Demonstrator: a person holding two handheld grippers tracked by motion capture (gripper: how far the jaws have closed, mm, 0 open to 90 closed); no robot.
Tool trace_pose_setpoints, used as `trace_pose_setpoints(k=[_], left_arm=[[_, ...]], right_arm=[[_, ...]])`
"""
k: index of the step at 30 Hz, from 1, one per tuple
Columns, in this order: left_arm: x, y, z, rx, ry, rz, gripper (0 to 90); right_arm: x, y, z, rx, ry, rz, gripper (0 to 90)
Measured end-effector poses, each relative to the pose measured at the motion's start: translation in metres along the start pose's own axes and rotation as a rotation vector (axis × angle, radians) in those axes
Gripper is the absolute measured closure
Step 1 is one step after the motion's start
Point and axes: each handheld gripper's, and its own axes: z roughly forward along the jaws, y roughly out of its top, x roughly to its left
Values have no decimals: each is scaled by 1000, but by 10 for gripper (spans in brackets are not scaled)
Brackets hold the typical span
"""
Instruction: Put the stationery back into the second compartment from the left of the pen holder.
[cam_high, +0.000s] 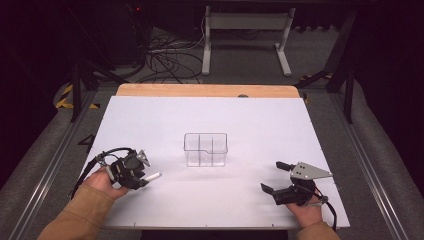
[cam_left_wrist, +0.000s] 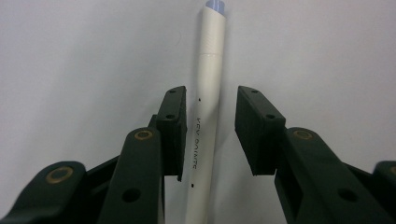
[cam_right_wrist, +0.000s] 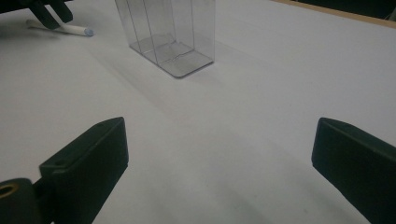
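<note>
A white pen (cam_left_wrist: 208, 93) with a pale blue tip lies flat on the white tabletop (cam_high: 260, 125), at the near left (cam_high: 154, 176). My left gripper (cam_left_wrist: 211, 100) straddles it. The left pad sits right beside the barrel, and a gap shows between the barrel and the right pad. In the high view that gripper (cam_high: 143, 181) is in a hand at the table's front left. My right gripper (cam_high: 271, 176) rests at the front right, jaws wide apart with nothing between them (cam_right_wrist: 219, 135). A clear plastic container (cam_high: 205, 149) with three compartments stands mid-table.
The right gripper view shows the clear container (cam_right_wrist: 168, 37) ahead, with the pen (cam_right_wrist: 70, 29) and the left gripper (cam_right_wrist: 49, 11) at its far left. A wooden strip (cam_high: 207, 90) borders the table's back edge. Cables and a white stand (cam_high: 245, 35) lie on the floor beyond.
</note>
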Motion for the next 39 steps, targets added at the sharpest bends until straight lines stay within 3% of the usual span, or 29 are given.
trace_pose_setpoints(k=[4,14,28,39], left_arm=[[0,0,3,22,-3,9,717],[-2,1,8,55,0,48,765],[-5,2,8,58,17,69,781],[-10,4,-11,-29,33,77,783]], right_arm=[[0,0,0,1,1,1,41],[0,0,0,-2,3,-1,41],[0,0,0,-2,3,1,41],[0,0,0,-4,0,0,41]])
